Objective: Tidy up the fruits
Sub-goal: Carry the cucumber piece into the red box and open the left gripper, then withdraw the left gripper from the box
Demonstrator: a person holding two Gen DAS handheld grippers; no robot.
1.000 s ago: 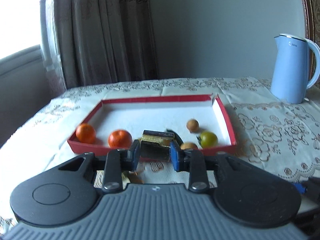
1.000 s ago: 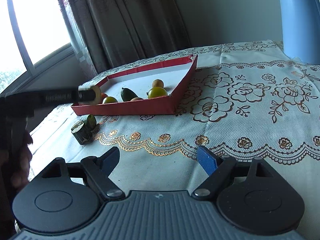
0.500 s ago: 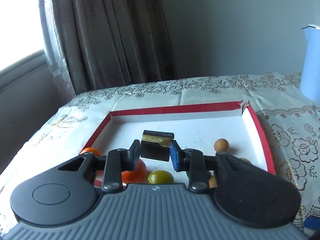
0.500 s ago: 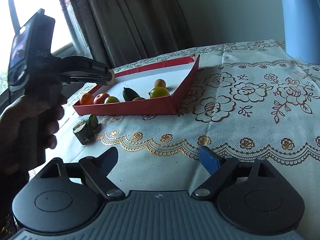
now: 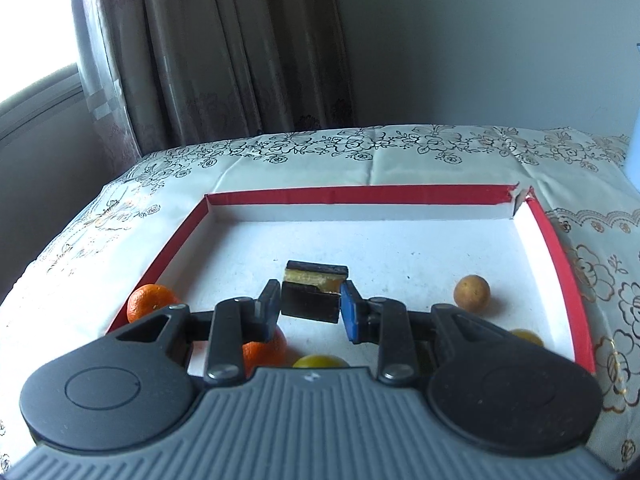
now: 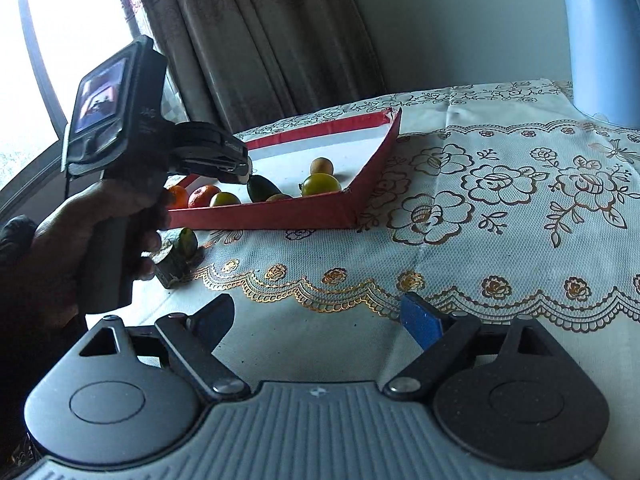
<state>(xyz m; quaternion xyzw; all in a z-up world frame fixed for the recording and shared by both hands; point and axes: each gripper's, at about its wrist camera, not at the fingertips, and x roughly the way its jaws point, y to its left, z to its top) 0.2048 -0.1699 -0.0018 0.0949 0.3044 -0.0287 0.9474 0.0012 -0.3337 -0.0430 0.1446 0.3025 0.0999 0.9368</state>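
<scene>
pale blue kettle (image 6: 604,40) shows a faint, partly legible logo near its lid. left gripper (image 5: 310,304), clamped on a dark fruit chunk (image 5: 310,294), has advanced over the red tray (image 5: 560,256) among oranges (image 5: 150,302); right gripper (image 6: 320,316) keeps opening, empty, above the tablecloth (image 6: 500,208).

Most of the red tray (image 5: 558,248) floor is sitting bare toward its far wall, so that's where there's room. The oranges (image 5: 150,300), the yellow-green fruit (image 6: 320,184) and the small brown fruit (image 5: 472,293) are crowding the tray's near side. A kettle (image 6: 600,48) is standing well right of the tray.
</scene>
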